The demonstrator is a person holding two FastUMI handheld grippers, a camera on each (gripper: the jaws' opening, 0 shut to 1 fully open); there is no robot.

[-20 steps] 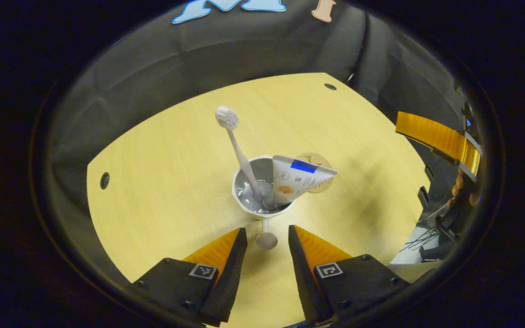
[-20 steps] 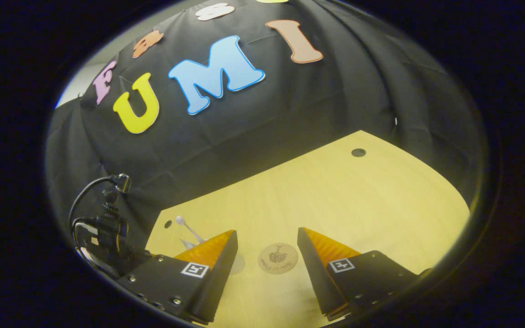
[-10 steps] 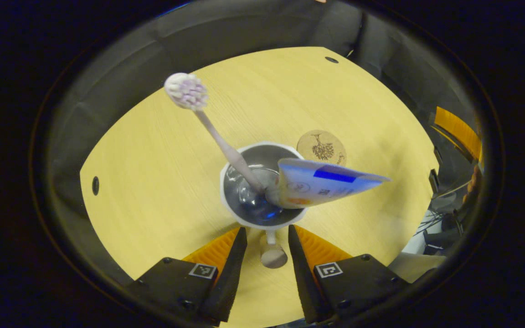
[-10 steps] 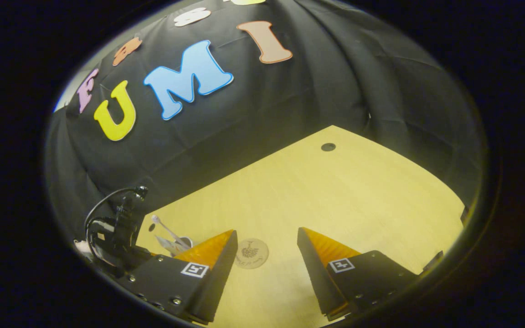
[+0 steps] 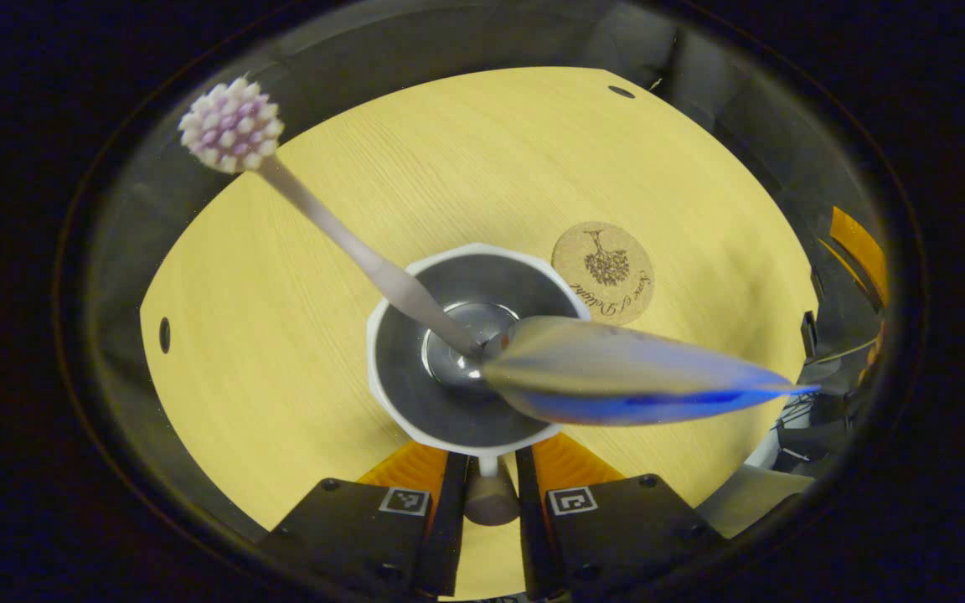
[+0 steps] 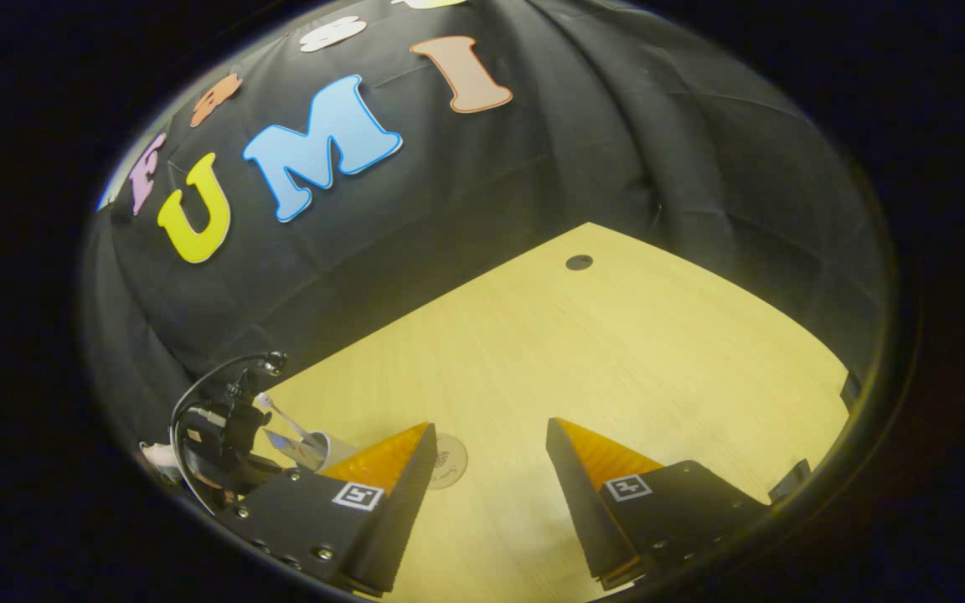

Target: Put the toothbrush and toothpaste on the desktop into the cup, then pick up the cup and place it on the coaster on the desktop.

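Note:
A white cup (image 5: 384,368) stands on the wooden desktop (image 5: 281,251), seen from right above in the left gripper view. A toothbrush (image 5: 340,239) leans out of it to the upper left and a toothpaste tube (image 5: 625,381) leans out to the right. My left gripper (image 5: 489,469) is shut on the cup's handle (image 5: 489,498). The round cork coaster (image 5: 604,272) lies just beyond the cup's right side. In the right gripper view my right gripper (image 6: 491,425) hangs open over the desktop, with the coaster (image 6: 451,459) partly behind its left finger and the cup (image 6: 327,448) farther left.
Small dark holes sit in the desktop at the left edge (image 5: 165,335) and the far corner (image 5: 621,91). Black cloth walls close the desk on the far sides. The left gripper's body and cable (image 6: 219,423) show at the lower left of the right gripper view.
My left gripper moved in over the cup and its fingers closed on the handle. The right gripper drifted right, so the coaster and cup slid left in its view.

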